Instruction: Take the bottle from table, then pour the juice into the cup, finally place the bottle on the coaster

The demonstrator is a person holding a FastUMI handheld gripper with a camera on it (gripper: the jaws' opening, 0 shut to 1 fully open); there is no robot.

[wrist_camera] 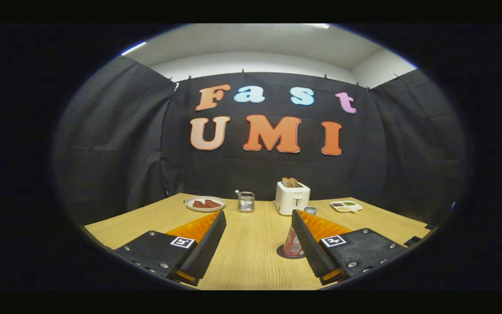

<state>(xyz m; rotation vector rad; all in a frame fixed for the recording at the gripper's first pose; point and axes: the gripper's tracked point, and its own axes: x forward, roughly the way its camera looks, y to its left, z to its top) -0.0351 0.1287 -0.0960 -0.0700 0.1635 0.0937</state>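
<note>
With the gripper (257,220) spread wide and holding nothing, and the red-labelled bottle (293,244) upright on its dark round coaster (286,254) by the right finger, I judge the placing done; next, back away clear.

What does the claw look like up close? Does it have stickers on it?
The claw has two long wedge-shaped fingers with ridged inner faces, standing apart and open. Each finger sits on a flat dark plate held by shiny round screws. On each plate is a small square sticker with a black-and-white block pattern. No cables can be seen.
</note>
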